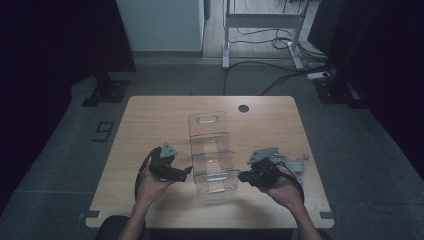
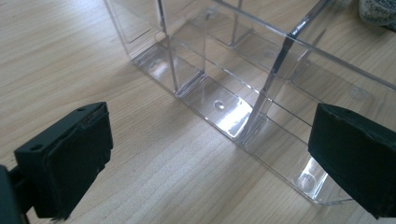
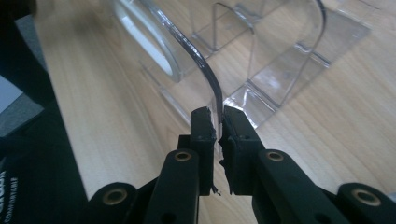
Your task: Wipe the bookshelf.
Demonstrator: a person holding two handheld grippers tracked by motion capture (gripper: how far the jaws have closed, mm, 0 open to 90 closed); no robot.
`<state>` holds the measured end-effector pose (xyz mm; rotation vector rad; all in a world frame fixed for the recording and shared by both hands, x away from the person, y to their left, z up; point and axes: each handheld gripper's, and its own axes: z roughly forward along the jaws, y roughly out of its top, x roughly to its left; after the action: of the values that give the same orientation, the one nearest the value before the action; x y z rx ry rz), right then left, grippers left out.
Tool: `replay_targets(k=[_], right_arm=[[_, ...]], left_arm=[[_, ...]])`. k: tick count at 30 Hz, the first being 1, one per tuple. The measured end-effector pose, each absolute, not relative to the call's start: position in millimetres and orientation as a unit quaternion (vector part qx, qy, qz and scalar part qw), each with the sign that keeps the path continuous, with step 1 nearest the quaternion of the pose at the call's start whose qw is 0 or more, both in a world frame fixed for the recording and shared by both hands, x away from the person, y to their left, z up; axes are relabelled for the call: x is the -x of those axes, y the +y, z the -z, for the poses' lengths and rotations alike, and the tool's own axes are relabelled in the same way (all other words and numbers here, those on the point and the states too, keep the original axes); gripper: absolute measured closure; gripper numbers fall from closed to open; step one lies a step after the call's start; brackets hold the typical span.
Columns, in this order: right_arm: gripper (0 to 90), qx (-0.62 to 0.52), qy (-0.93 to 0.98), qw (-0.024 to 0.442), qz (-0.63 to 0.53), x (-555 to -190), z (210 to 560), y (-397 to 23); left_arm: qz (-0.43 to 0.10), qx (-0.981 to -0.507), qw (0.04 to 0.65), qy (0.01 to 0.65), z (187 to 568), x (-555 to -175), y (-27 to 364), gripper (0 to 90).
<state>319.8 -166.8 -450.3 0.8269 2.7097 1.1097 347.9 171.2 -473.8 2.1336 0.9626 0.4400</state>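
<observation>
Two grippers at a clear plastic rack

The clear plastic rack [image 1: 212, 155] stands in the middle of the wooden table [image 1: 150, 115], reaching toward the near edge. The right gripper [image 3: 218, 122] pinches the rack's thin side wall, jaws pressed tight on it. The left gripper [image 2: 210, 158] has its jaws spread wide, just beside the rack's base, not touching.

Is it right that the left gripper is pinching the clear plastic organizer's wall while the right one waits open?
No, swapped. The right gripper is shut on the clear plastic organizer wall, as the right gripper view shows; the left gripper waits open.
</observation>
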Motion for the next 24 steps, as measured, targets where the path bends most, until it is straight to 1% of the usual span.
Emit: replay_targets(k=[11, 14, 17, 19, 21, 24], right_arm=[[83.5, -0.25, 0.898, 0.037, -0.36, -311.9, 448.0, -159.2], [77.2, -0.25, 0.897, 0.04, -0.362, -312.6, 444.3, -166.4], [69.3, -0.257, 0.894, 0.049, -0.365, -313.8, 439.9, -174.9], [63.4, -0.264, 0.891, 0.067, -0.363, -316.6, 439.2, -178.8], [57.3, -0.271, 0.89, 0.071, -0.36, -322.0, 440.7, -180.6], [51.4, -0.278, 0.887, 0.083, -0.359, -331.4, 444.9, -178.8]], left_arm=[[-0.172, -0.829, 0.379, 0.372, 469.1, -344.9, 177.6, 0.2], [-0.168, -0.826, 0.391, 0.369, 464.1, -338.2, 184.5, 1.6], [-0.162, -0.828, 0.397, 0.36, 462.1, -330.9, 189.1, 5.8], [-0.159, -0.83, 0.4, 0.354, 461.0, -323.7, 191.0, 7.6], [-0.157, -0.831, 0.406, 0.346, 460.0, -318.1, 192.2, 10.2], [-0.152, -0.832, 0.413, 0.338, 458.8, -310.4, 192.6, 14.0]])
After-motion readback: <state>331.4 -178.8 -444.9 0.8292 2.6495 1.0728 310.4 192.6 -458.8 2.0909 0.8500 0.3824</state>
